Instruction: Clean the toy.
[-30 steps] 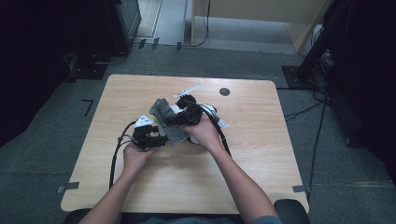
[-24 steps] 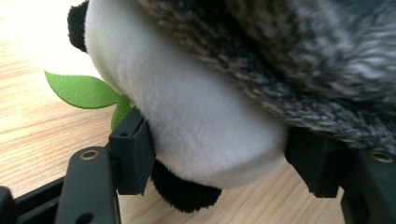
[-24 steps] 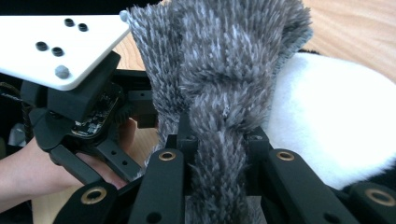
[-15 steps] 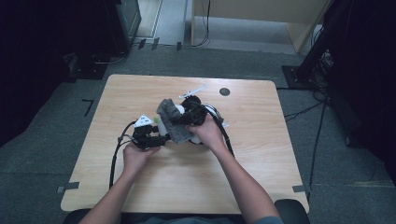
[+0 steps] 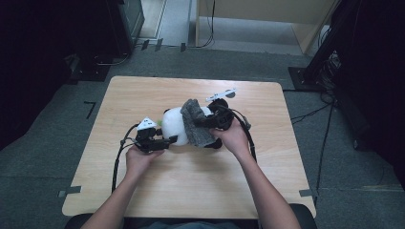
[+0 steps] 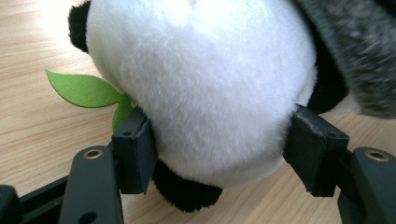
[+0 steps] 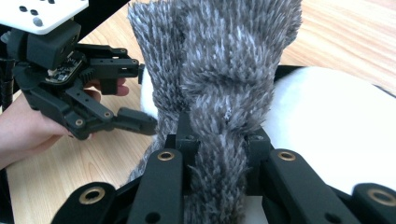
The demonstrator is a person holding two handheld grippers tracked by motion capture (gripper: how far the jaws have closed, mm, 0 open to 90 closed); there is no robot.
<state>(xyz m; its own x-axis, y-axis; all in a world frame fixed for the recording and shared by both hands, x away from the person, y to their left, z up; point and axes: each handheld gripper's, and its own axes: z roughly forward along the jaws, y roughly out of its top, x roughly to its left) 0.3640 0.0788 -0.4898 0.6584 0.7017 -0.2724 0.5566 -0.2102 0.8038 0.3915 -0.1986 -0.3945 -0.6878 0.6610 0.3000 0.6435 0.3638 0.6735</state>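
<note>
Plush panda (image 5: 174, 125) lies on its side at the middle of the desk (image 5: 191, 191), a grey fuzzy scarf (image 5: 197, 123) draped over its body. Left gripper (image 5: 157, 141) clamps the panda's white rounded end, pads (image 6: 135, 149) pressed into the plush on both sides; green felt leaf (image 6: 86, 88) just beside the left pad. Right gripper (image 5: 210, 125) pinches the scarf, jaws nearly together on a bunched fold (image 7: 222, 154), right of the panda

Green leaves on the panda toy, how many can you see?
1: a green felt leaf sticks out at the left of the plush panda, just above the left gripper's near jaw. The panda's body could hide others.
</note>
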